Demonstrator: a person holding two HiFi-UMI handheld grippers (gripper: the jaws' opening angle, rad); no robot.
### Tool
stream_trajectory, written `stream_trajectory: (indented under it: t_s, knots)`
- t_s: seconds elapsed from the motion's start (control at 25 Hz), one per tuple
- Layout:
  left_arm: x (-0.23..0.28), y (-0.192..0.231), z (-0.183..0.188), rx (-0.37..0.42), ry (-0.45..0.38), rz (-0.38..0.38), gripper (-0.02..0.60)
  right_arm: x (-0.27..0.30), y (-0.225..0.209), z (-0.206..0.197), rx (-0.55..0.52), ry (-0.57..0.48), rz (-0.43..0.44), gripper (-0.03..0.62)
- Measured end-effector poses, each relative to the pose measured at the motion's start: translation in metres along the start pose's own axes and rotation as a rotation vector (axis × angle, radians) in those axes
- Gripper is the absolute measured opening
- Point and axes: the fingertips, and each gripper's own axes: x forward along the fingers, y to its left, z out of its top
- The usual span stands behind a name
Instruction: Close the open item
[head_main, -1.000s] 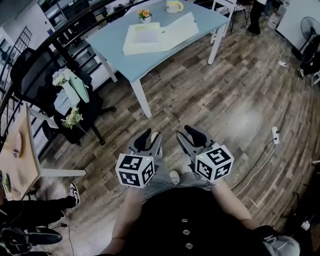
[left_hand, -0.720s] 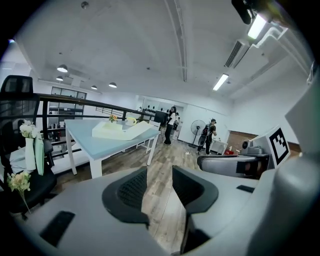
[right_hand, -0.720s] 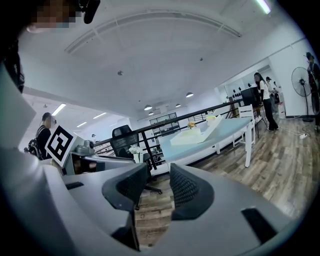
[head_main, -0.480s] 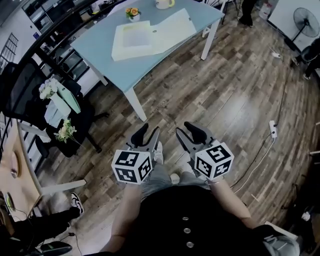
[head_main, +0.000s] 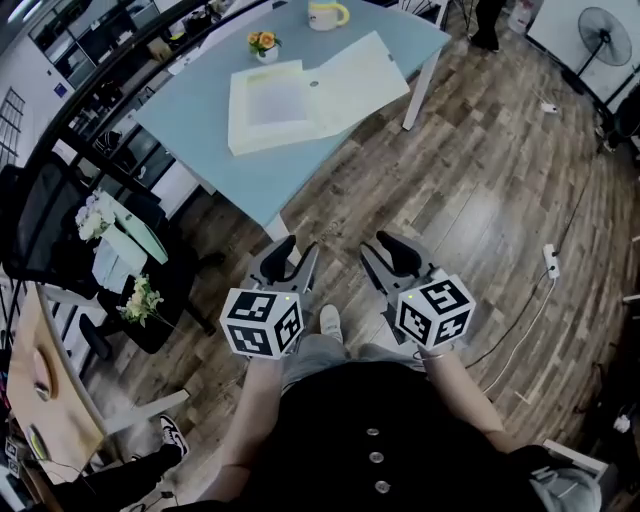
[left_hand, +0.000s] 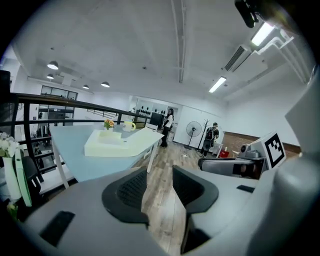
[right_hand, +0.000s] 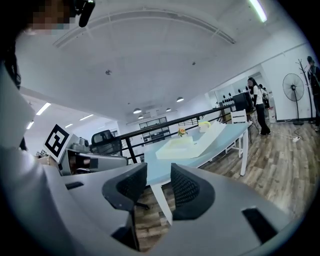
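Head view: a pale cream flat box (head_main: 300, 100) lies open on the light blue table (head_main: 215, 150) in the upper middle of the frame. Its lid is folded out flat to the right of the shallow tray (a yellow mug (head_main: 322, 14) and a small pot of orange flowers (head_main: 262, 44) stand just beyond it). Lower down, over the wooden floor (head_main: 480, 200), the left gripper (head_main: 297, 250) and right gripper (head_main: 386, 247) are side by side, well apart from the box. Each gripper's own view shows its jaws moderately parted, gripping nothing and touching nothing.
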Motion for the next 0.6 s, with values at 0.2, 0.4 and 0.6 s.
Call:
stream_trajectory:
  t_s: [0.2,0.4,0.6]
  knots:
    - [0.022,0.037,0.030,0.037,-0.007,-0.030,0.161,0.041,-0.006,0.022,0.002,-0.022,-0.031,0.147]
    - [0.038,0.064,0.036,0.041,0.014,-0.057,0.161,0.070,-0.010,0.029,0.009,-0.032,-0.065,0.147]
    - [0.050,0.072,0.033,0.029,0.043,-0.086,0.161,0.076,-0.018,0.029,0.019,-0.019,-0.100,0.147]
